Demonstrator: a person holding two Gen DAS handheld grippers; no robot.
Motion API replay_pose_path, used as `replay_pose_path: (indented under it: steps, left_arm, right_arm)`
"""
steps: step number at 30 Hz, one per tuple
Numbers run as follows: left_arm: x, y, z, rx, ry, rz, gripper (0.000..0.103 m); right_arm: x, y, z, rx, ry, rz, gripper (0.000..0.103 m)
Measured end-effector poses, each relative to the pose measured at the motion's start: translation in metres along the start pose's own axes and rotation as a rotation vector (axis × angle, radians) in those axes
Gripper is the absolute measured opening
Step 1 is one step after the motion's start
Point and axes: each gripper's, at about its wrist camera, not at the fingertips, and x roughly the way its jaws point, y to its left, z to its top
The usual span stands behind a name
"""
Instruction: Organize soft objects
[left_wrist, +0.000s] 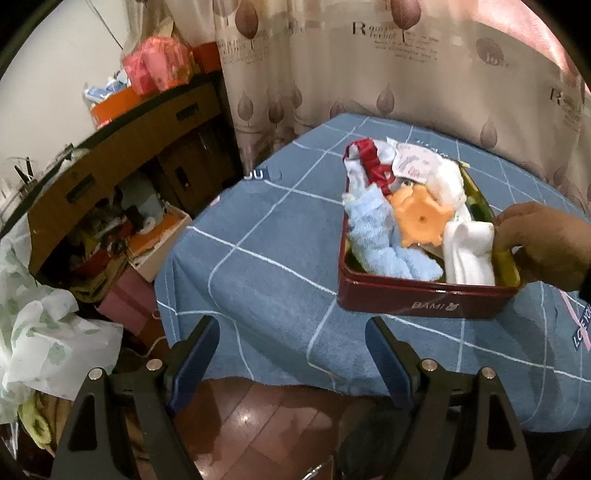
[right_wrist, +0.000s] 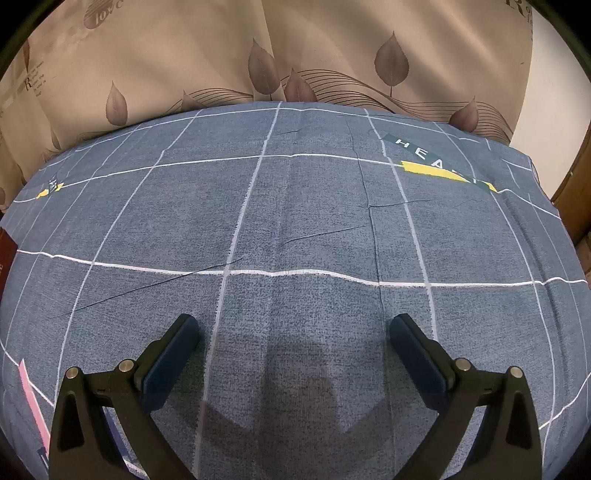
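A dark red metal tin (left_wrist: 424, 299), shallow and roughly triangular with rounded corners, is seen on the desk, which is covered by a blue woven cloth (left_wrist: 258, 258) crossed by thin white grid lines. "BAMI" is printed in pale letters on the tin's near wall. Inside, soft things are heaped: a fluffy light-blue towel (left_wrist: 380, 240), a white cloth (left_wrist: 467, 254), a red-and-white fabric piece (left_wrist: 373, 162) and an orange star-like rubbery toy (left_wrist: 421, 218). The tin's right rim is touched by a bare hand (left_wrist: 546, 243). The left gripper (left_wrist: 291, 350) is held spread wide over the desk's near edge, nothing between its blue-padded fingers (left_wrist: 195, 354). The right gripper (right_wrist: 295, 347) is likewise spread and empty above bare cloth, where "HEA" is readable on a dark green and yellow printed band (right_wrist: 436, 162). A beige curtain (right_wrist: 295, 48) printed with brown leaves hangs behind.
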Motion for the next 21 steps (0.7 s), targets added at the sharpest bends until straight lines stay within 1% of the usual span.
replay_pose_path:
  steps: [3, 9, 21]
  left_arm:
    - [0.004, 0.001, 0.000, -0.008, 0.015, -0.011, 0.083]
    - [0.000, -0.003, -0.002, 0.014, 0.000, -0.009, 0.083]
    - [0.002, -0.015, -0.003, 0.062, 0.003, 0.009, 0.083]
  right_arm:
    - [0.000, 0.000, 0.000, 0.000, 0.000, 0.000, 0.103]
    - [-0.001, 0.001, -0.001, 0.000, 0.000, 0.000, 0.103]
    - [0.000, 0.000, 0.000, 0.001, 0.000, 0.001, 0.103]
